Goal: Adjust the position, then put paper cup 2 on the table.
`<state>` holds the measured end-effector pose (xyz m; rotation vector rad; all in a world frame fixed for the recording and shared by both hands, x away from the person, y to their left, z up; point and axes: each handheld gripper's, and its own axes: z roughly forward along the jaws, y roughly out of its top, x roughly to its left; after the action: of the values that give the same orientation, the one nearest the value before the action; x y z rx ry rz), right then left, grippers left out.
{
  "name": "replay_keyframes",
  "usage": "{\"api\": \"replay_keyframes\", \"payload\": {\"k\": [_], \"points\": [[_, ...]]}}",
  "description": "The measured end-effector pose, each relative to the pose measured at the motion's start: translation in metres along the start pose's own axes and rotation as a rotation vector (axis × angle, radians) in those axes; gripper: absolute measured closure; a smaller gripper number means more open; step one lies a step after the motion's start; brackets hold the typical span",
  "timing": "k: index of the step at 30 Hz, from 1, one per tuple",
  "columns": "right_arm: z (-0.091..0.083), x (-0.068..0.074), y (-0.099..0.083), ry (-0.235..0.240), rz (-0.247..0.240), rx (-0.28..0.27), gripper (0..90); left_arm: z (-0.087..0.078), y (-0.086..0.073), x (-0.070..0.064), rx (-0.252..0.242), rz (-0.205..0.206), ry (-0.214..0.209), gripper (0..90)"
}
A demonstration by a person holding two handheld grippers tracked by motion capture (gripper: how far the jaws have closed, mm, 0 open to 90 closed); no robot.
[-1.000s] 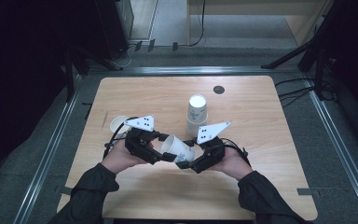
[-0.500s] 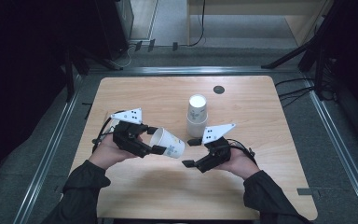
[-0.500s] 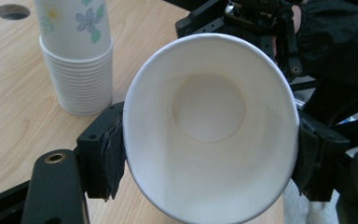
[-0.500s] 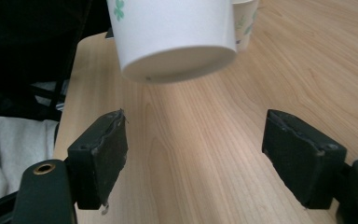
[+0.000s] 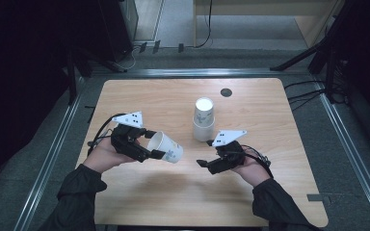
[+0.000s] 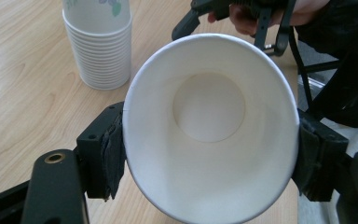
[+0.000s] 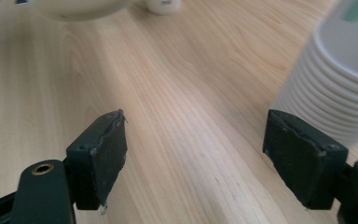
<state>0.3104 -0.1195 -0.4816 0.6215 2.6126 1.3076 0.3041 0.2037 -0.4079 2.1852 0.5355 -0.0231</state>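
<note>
The left gripper [image 5: 150, 146], clamped on the paper cup [image 5: 166, 147], carried it toward nine o'clock, away from the right gripper [image 5: 207, 165]. The right gripper let go of the cup, opened its jaws and drew back toward four o'clock.

bare table [image 5: 139, 192] between left gripper [image 5: 147, 144] with cup [image 5: 166, 147] and right gripper [image 5: 203, 163], stack [image 5: 204, 120] just behind right gripper blocks forward path, open wood left of stack, far right edge seems free too
</note>
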Motion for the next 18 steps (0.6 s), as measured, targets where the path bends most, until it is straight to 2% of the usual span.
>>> {"api": "replay_keyframes", "payload": {"k": [1,3,5,6,7,10,18], "points": [[-0.003,-0.001,0.0,0.001,0.014,-0.011,22.0,0.0,0.0,0.0,0.003,0.0,-0.002,24.4],[-0.007,-0.003,0.0,-0.005,0.008,-0.04,21.6,-0.001,-0.001,0.0,0.005,0.0,-0.001,24.5],[-0.011,-0.004,0.0,-0.02,0.008,-0.059,21.5,-0.001,-0.004,0.0,0.045,0.016,0.03,24.5],[-0.011,-0.004,0.0,-0.02,0.008,-0.059,21.5,-0.001,-0.004,0.0,0.045,0.016,0.03,24.5],[-0.013,-0.005,-0.002,-0.035,0.011,-0.059,21.5,-0.001,-0.007,-0.001,0.072,0.022,0.038,24.5],[-0.016,-0.006,-0.004,-0.045,0.013,-0.054,21.4,-0.002,-0.011,0.0,0.104,0.022,0.045,24.4],[-0.022,-0.011,-0.008,-0.075,0.043,-0.06,21.4,-0.013,-0.017,0.009,0.102,-0.002,0.033,24.5]]}}
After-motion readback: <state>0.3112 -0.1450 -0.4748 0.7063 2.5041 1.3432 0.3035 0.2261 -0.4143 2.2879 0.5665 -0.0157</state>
